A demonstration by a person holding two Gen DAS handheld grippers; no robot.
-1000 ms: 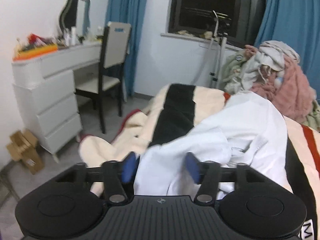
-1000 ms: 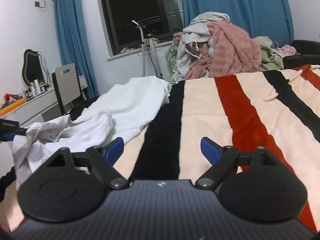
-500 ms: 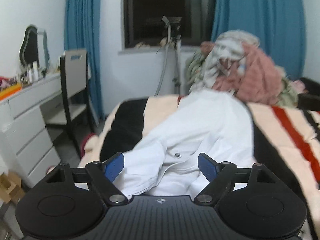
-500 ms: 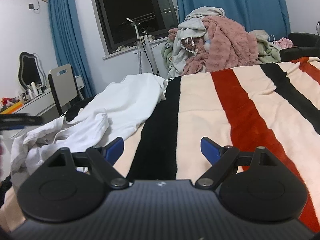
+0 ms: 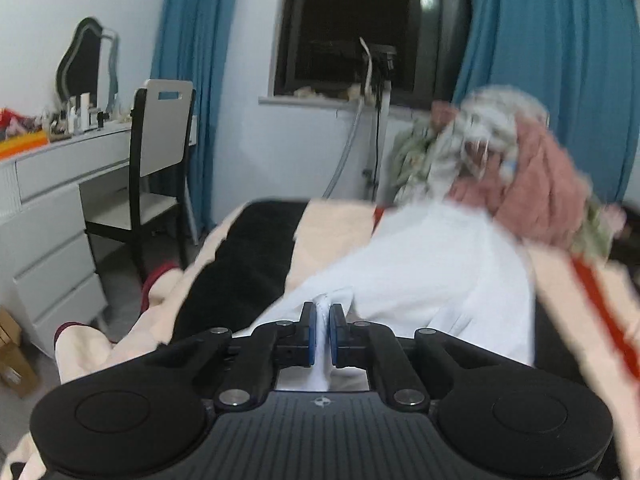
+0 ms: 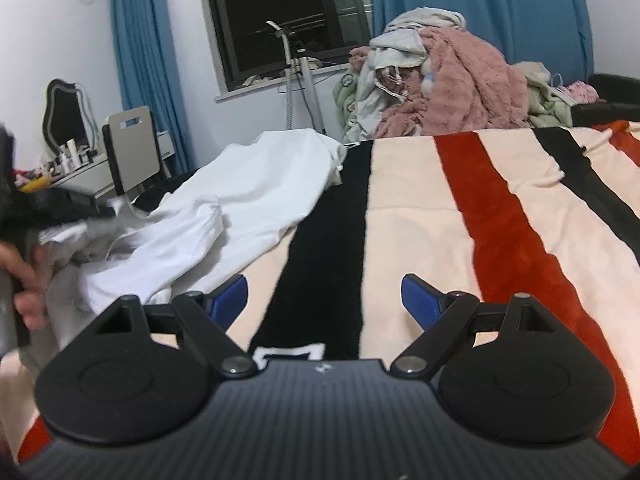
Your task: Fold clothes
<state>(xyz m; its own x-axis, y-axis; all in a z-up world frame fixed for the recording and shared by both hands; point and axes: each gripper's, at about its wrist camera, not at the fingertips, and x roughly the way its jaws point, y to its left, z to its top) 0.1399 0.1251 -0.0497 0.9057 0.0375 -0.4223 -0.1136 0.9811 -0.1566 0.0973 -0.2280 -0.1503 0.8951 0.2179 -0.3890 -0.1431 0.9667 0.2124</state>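
Shirt sprawls across striped blanket by window.

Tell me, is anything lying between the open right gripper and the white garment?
Nothing visible does. Only bare striped blanket separates the right gripper from the white garment, whose edge the left gripper already clamps.

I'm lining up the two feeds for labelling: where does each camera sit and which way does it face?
Left wrist: on the left gripper, looking along the bed toward the window; its fingers pinch the white garment.
Right wrist: on the right gripper, open over the striped blanket, facing the window; the person's left hand shows at the left edge.
Shared: garment, clothes pile, chair.
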